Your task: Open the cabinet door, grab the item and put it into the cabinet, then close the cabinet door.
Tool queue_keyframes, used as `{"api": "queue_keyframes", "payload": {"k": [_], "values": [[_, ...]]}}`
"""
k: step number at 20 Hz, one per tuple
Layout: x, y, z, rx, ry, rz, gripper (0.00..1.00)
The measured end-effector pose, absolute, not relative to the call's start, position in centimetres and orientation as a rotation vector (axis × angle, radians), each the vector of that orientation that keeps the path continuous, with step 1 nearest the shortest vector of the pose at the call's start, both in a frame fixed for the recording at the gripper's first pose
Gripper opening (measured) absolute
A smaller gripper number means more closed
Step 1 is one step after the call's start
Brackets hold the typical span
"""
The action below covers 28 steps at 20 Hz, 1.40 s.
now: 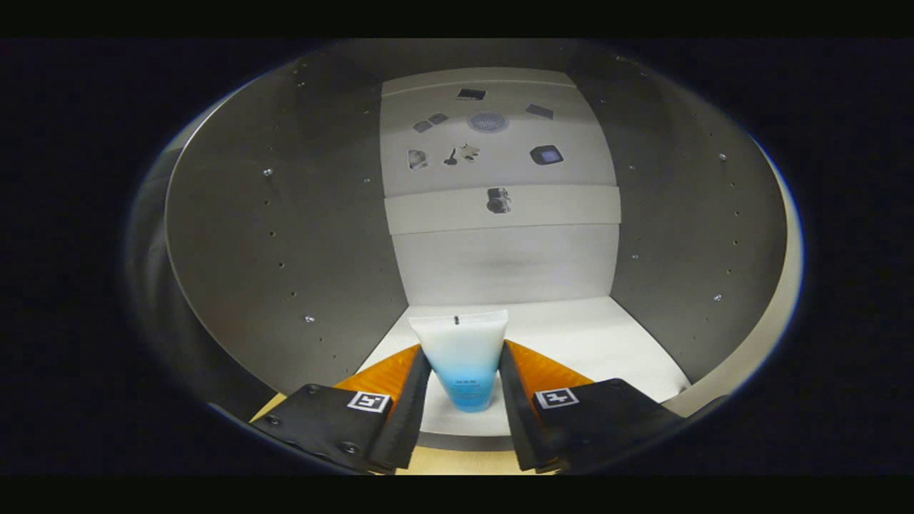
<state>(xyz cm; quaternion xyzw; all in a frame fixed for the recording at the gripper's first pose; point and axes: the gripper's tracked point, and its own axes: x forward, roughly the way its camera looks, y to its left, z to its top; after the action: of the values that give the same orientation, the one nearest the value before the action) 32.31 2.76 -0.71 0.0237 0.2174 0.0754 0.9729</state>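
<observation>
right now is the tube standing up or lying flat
Standing up: the tube rests on its blue cap end on the cabinet floor, between the gripper fingers.

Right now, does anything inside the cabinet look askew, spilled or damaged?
Nothing stands out. The tube stands upright, cap down, on the cabinet's white shelf, between the hand-held gripper fingers, which flank it closely. No spill or damage shows.

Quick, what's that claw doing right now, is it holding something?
Claw: closed on the tube, a finger against each side, holding it upright over the cabinet floor.
</observation>
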Motion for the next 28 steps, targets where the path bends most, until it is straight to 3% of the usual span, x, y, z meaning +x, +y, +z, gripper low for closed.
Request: {"api": "queue_keyframes", "payload": {"k": [2, 7, 8, 14, 20, 28], "values": [[32.5, 2.6, 0.2, 0.051, 0.406, 0.147, 0.65], [29.4, 2.3, 4.4, 0.022, 0.309, 0.147, 0.94], [28.1, 2.5, 5.8, 0.021, 0.278, 0.158, 0.96], [15.7, 5.1, 12.6, -0.022, 0.139, 0.324, 0.96], [4.4, 4.4, 14.2, -0.007, 0.118, 0.395, 0.95], [-6.3, -3.5, 16.4, -0.005, 0.020, 0.316, 0.96]]}}
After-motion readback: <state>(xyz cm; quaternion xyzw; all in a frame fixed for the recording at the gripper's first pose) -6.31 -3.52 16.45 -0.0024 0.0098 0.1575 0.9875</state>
